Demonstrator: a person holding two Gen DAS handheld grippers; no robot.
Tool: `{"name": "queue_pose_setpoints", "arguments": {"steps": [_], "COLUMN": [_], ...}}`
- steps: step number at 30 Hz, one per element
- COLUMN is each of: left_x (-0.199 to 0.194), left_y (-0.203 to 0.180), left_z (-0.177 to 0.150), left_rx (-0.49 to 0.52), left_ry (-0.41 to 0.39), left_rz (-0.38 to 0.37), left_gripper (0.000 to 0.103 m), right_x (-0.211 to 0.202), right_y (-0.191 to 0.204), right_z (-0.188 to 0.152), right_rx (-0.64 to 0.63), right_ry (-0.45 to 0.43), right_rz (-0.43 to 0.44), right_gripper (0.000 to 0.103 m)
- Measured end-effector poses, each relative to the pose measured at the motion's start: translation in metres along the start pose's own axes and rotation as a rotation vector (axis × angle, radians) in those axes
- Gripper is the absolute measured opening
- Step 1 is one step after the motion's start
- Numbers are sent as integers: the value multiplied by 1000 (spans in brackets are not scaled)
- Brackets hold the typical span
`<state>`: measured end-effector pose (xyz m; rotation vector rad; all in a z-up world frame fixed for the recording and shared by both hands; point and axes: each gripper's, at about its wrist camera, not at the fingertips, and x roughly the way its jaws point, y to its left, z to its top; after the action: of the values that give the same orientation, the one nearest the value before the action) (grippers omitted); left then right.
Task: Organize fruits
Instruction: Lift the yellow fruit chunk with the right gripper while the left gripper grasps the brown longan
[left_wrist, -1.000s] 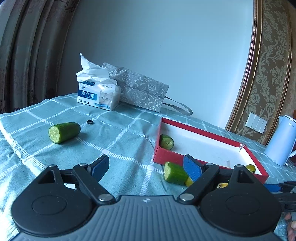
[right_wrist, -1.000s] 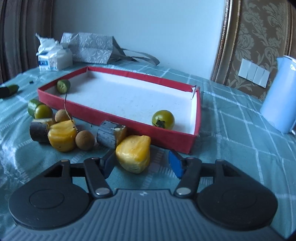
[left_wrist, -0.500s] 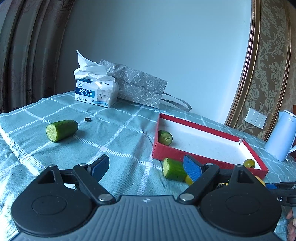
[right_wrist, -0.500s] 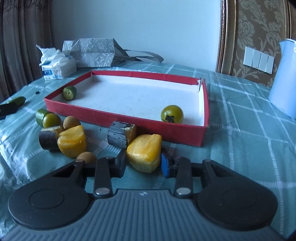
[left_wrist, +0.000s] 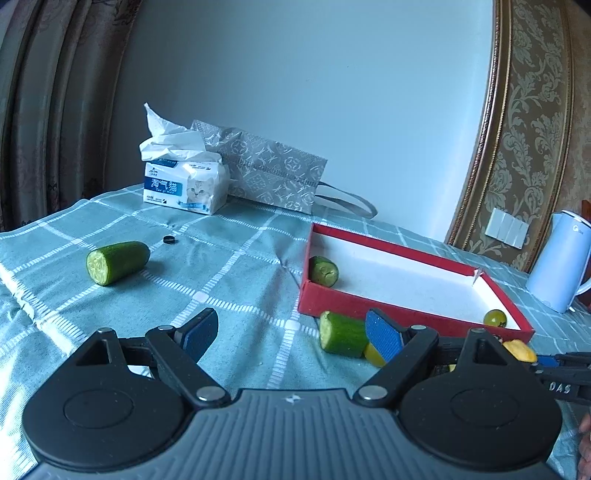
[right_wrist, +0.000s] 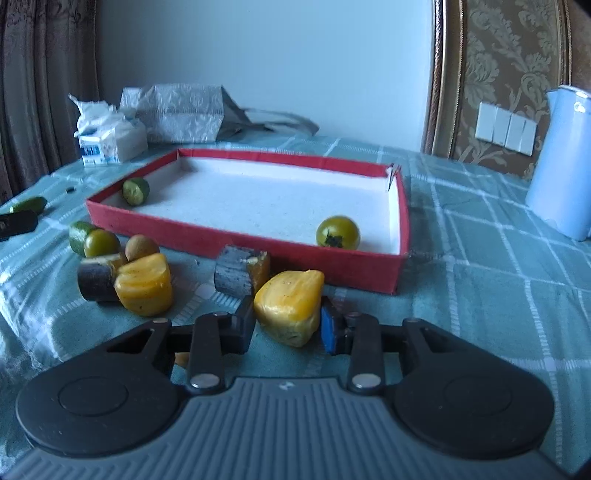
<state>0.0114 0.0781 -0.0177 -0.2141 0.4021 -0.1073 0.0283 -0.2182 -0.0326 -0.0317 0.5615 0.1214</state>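
My right gripper is shut on a yellow fruit piece, one pad pressing each side, just in front of the red box. Inside the box lie a cucumber stub and a green tomato. On the cloth to the left are a second yellow piece, two dark chunks, a brown longan, a green tomato and a cucumber piece. My left gripper hangs open over bare cloth with nothing between its fingers. A cucumber half lies far left.
A tissue pack and a grey patterned bag stand against the back wall. A pale kettle stands right of the box. A small black ring lies near the cucumber half. A checked teal cloth covers the table.
My right gripper's jaws have come together from wide apart onto the yellow fruit piece. The left gripper has stayed open in place.
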Motion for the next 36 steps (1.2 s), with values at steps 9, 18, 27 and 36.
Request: {"name": "queue_pose_setpoints", "arguments": {"steps": [9, 18, 27, 36], "left_x": [-11, -10, 2, 19], "left_y": [-47, -133, -158, -173], "left_z": [-12, -37, -45, -51], "left_rx": [148, 389, 421, 398], "left_ry": [37, 68, 124, 196], "left_rz": [-161, -246, -265, -280], "left_gripper": [87, 87, 87, 87], "right_x": [-47, -50, -57, -63], "right_y": [-46, -69, -77, -81], "right_z": [-12, -23, -27, -27], "right_rx": [147, 212, 235, 262], "right_ry": [-118, -146, -186, -216], "right_rz": [-47, -62, -55, -44], "right_gripper": [33, 33, 34, 34]}}
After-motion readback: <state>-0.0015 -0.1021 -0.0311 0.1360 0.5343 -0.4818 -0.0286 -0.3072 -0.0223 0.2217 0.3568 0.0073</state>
